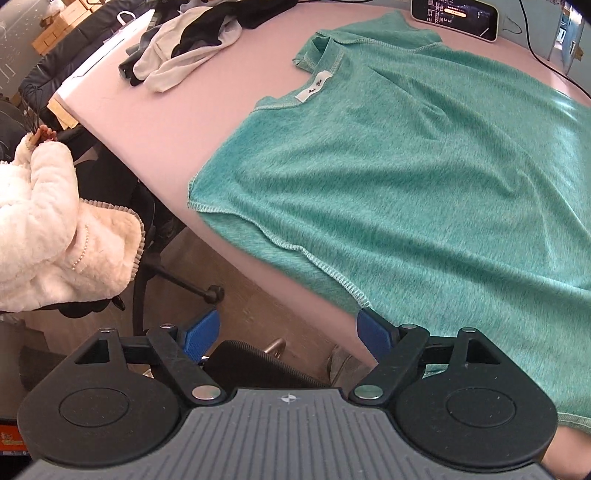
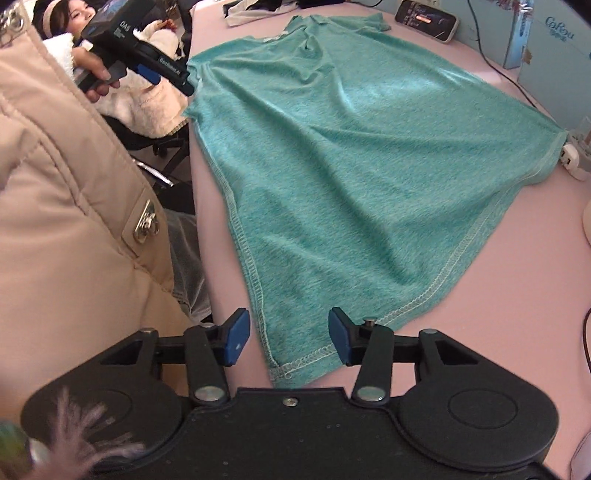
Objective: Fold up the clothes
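An office or lab workspace is showing: swivel chairs (image 1: 177, 280) are standing beside a pink bench (image 1: 155, 122); stacked cardboard boxes (image 1: 55, 33) are lining the wall.

A teal T-shirt (image 1: 424, 192) lies spread flat on the pink surface (image 1: 155, 125), its neck label facing up and one sleeve reaching close to the surface's edge. The left tongs (image 1: 284, 334) stand wide apart with nothing between the blue pads (image 1: 375, 334); the right-hand pad sits just at the shirt's stitched hem, the other over the floor beyond the edge. A heap of black and white clothes (image 1: 184, 48) lies at the far corner. A phone (image 1: 458, 16) with a lit screen rests beyond the shirt. A person in a fluffy white jacket (image 1: 55, 229) sits beside the surface.
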`<state>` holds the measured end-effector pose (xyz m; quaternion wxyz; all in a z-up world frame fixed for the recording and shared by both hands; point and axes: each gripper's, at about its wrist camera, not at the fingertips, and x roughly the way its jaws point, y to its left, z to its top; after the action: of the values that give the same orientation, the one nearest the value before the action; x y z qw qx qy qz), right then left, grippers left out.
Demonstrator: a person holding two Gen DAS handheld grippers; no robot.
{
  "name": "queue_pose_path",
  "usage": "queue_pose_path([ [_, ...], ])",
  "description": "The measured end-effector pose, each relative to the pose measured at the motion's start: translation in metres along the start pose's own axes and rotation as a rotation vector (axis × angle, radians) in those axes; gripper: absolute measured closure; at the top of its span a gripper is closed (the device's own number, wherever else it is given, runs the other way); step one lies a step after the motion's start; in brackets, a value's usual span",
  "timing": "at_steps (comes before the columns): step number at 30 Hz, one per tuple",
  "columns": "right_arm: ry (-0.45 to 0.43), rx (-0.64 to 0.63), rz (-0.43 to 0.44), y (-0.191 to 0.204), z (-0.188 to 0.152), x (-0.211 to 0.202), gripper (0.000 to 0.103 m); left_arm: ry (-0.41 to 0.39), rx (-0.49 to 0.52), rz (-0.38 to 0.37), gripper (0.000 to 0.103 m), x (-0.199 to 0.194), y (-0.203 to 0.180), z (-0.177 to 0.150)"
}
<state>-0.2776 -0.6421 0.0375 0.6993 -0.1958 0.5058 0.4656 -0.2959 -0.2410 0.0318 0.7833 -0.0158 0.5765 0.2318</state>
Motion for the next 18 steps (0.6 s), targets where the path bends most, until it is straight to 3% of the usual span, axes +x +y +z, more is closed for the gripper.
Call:
queue_pose_path([
  [8, 0.101, -0.080, -0.032, 0.010, -0.009, 0.024, 0.071, 0.012, -0.046, 0.039, 0.023, 0.008, 0.014, -0.005],
  [11, 0.128, -0.029, -0.041, 0.007, -0.003, 0.025, 0.077, 0.014, -0.051, 0.044, 0.023, 0.008, 0.017, -0.006],
  [13, 0.147, 0.019, -0.025, 0.004, -0.001, 0.025, 0.091, 0.016, -0.051, 0.049, 0.023, 0.009, 0.019, -0.006],
  [15, 0.168, 0.070, -0.004, 0.000, 0.000, 0.025, 0.098, 0.016, -0.049, 0.056, 0.023, 0.009, 0.020, -0.005],
  [18, 0.187, 0.093, 0.024, 0.002, 0.000, 0.021, 0.100, 0.011, -0.051, 0.064, 0.023, 0.008, 0.023, -0.003],
])
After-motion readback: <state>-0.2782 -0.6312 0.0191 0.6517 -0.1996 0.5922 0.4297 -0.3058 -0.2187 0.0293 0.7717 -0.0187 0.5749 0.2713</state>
